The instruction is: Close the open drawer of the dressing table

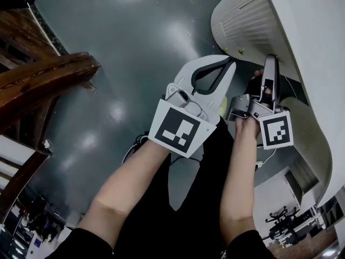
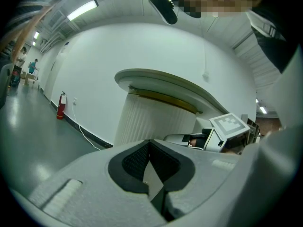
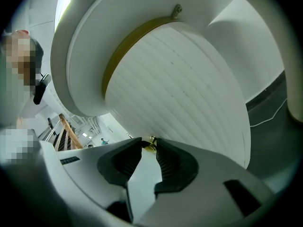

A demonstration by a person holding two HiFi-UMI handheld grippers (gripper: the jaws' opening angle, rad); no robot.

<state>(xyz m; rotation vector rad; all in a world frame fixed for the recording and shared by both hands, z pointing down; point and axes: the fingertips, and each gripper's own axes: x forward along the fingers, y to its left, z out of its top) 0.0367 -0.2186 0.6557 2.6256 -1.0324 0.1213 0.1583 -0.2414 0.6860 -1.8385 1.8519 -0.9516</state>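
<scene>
From the head view, the right gripper (image 1: 271,60) points up-picture at the white dressing table (image 1: 318,31), and its tips reach the lower edge of the ribbed drawer front (image 1: 245,23). That front curves away to the upper left of the gripper. A small gold knob (image 1: 241,50) shows on the same edge, just left of the tips. The left gripper (image 1: 229,63) is held beside the right one on its left, short of the front and touching nothing, over the glossy grey floor (image 1: 108,63). A second ribbed, curved piece (image 1: 312,139) lies nearer the person at the right, and how far any drawer stands out cannot be told here. In the left gripper view, that gripper's jaws meet at their tips with nothing between them. Beyond them the ribbed front (image 2: 151,119) stands upright under the oval table top (image 2: 165,79). Its ribs run top to bottom, and a gold band (image 2: 165,100) lies along its upper edge. The right gripper's marker cube (image 2: 229,124) sits just right of the front, with its jaws reaching left toward it. In the right gripper view, the jaws are drawn in to a narrow gap, and a gold knob (image 3: 152,142) is lodged between their tips. The ribbed front (image 3: 189,79) fills the picture straight ahead, bulging toward the camera. Its ribs slant from upper left to lower right, and the gold band (image 3: 128,44) and the table's white rim (image 3: 85,46) lie at its upper left.
</scene>
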